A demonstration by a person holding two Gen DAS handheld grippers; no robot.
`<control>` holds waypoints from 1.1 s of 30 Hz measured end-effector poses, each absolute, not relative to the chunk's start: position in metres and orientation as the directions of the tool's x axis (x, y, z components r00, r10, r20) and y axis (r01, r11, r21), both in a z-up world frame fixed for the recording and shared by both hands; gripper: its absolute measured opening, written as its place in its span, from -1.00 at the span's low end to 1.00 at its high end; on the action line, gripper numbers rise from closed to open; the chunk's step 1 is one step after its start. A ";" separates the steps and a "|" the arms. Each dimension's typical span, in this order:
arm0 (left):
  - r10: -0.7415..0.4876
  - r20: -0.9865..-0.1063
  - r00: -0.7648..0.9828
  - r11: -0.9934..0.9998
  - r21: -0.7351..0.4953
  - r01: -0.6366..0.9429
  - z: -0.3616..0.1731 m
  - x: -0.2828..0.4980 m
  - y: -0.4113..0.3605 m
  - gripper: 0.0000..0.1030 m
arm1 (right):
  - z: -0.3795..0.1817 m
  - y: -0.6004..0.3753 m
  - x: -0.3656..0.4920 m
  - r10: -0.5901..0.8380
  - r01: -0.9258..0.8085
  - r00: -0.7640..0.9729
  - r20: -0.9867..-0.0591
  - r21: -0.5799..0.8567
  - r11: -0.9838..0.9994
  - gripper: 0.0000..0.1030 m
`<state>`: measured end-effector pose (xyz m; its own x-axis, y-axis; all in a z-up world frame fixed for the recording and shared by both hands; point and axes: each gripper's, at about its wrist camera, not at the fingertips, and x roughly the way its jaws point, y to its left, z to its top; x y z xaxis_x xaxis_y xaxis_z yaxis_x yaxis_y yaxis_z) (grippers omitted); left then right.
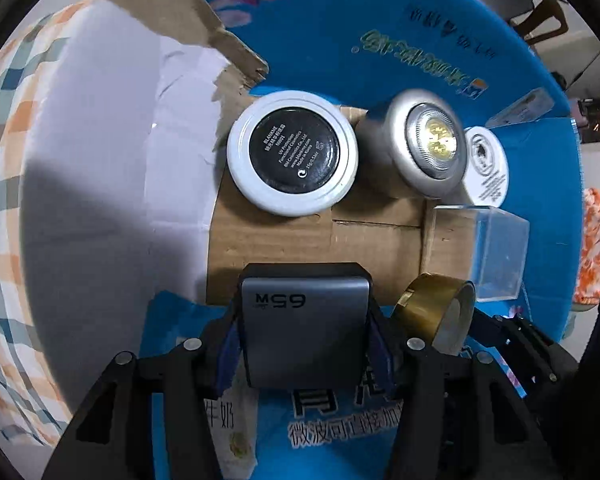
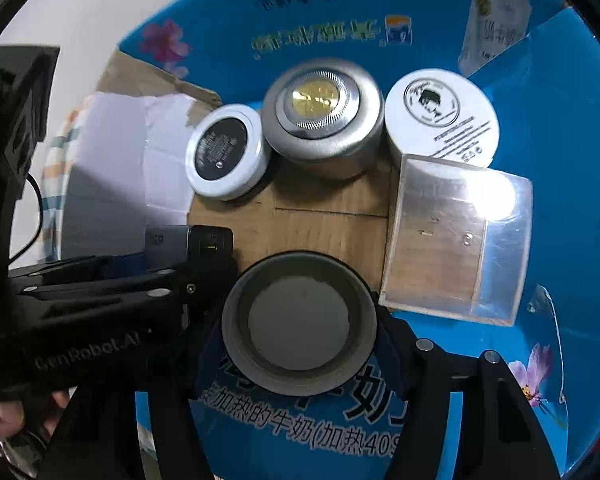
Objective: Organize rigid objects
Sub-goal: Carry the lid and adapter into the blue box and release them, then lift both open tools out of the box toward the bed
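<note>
In the left wrist view, nearest the lens, the left gripper (image 1: 306, 344) has its 2 fingers (image 1: 228, 344) pinching the flat sides of a grey charger block (image 1: 306, 332), which sits at 6 o'clock over the blue box wall (image 1: 380, 40). The block looks dense, stiff and smooth; judged from its shape, the 2 broad faces are the right place to hold it, since a corner grip would let it twist.

Just beside it at 4 o'clock is the tape roll (image 1: 440, 312), amber in this view. In the right wrist view the right gripper (image 2: 300, 324) clasps that same roll (image 2: 300, 320) across its outer rim, end-on to the lens. It is probably light, with a stiff core, but the slick wound surface could slide, so a hold across the full width suits it.

Further out, on the cardboard floor (image 1: 284, 248), a clear plastic case (image 2: 456, 240) lies at 3 o'clock in the right view. It is likely brittle and slippery.

Farthest, along the back wall, stand 3 round items: a white compact (image 1: 292, 154) at 11 o'clock in the left view, a silver puck light (image 1: 424, 144) at 1 o'clock, leaning, and a white tin (image 2: 440, 116) touching the case.

Both held items hang low inside the box, not yet set down.
</note>
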<state>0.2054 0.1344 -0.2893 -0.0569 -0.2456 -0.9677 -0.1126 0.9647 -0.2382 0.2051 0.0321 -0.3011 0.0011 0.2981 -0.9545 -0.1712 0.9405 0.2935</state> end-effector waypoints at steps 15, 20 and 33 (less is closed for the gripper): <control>-0.222 -0.971 -0.089 0.969 -0.210 -0.131 -0.273 0.211 0.139 0.50 | -0.313 0.023 0.207 0.209 -0.116 -0.075 -0.975 0.217 0.969 0.52; -0.211 -0.977 -0.041 0.969 -0.203 -0.140 -0.252 0.192 0.138 0.78 | -0.297 0.017 0.200 0.154 -0.146 -0.036 -0.987 0.158 0.977 0.69; -0.111 -0.987 0.119 0.985 -0.125 -0.121 -0.183 0.140 0.135 1.00 | -0.224 -0.025 0.175 0.094 -0.131 0.106 -0.990 0.080 0.988 0.85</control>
<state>0.1403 0.1345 -0.1833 0.1189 -0.1106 -0.9867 -0.1209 0.9848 -0.1249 0.1751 -0.0253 -0.2243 0.1062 0.0945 -0.9898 -0.1311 0.9881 0.0802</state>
